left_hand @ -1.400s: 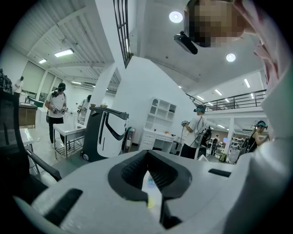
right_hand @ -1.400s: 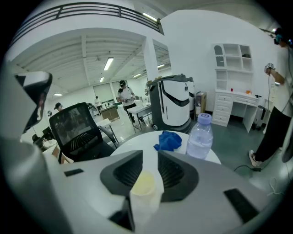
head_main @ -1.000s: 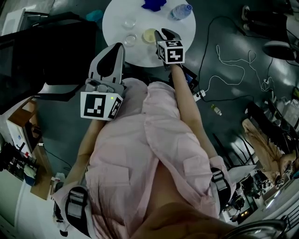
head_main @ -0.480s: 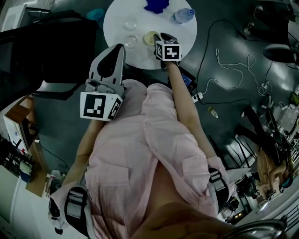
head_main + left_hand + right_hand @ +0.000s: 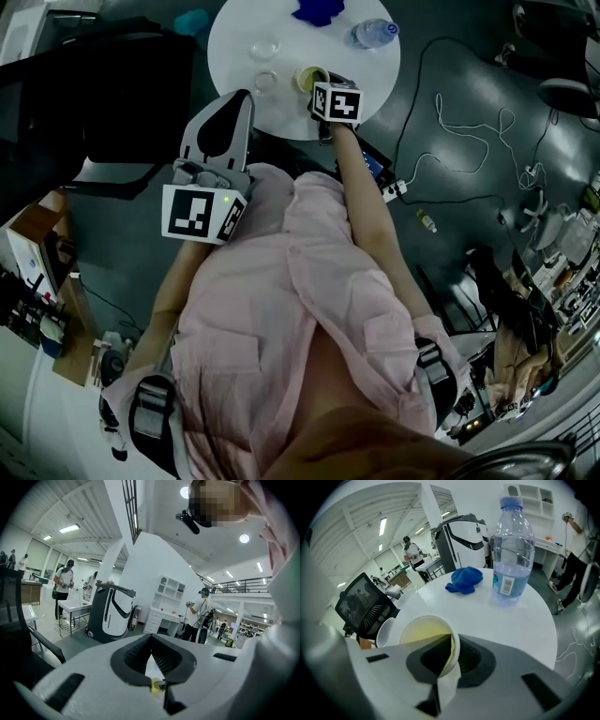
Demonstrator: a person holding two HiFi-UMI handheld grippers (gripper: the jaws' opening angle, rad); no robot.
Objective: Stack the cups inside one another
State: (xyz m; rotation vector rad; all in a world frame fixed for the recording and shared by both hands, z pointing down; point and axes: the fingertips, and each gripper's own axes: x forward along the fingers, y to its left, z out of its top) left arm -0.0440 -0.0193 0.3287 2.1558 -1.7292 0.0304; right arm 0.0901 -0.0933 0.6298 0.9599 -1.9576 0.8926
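The right gripper (image 5: 451,640) has sunk onto the yellowish cup (image 5: 423,631), and its jaws have just been closing: one now sits inside the cup, the other outside, pinching the near wall between them.

From the left, the left gripper (image 5: 238,96) hangs off the round table (image 5: 366,94), short of its near edge, jaw tips together on nothing; it is the farther hand. On the table stand two clear cups, the nearer clear cup (image 5: 265,82) just to the left of the held one and the farther clear cup (image 5: 264,45) beyond it, both mouth up. The yellowish cup stands upright near the table's near edge, long axis vertical. So I judge that the coming move turns on that short leftward gap: lift straight up, clear the rim, shift left, lower in. The blue cloth (image 5: 464,580) and the water bottle (image 5: 512,550) stand well apart on the far side, leaving the path open.
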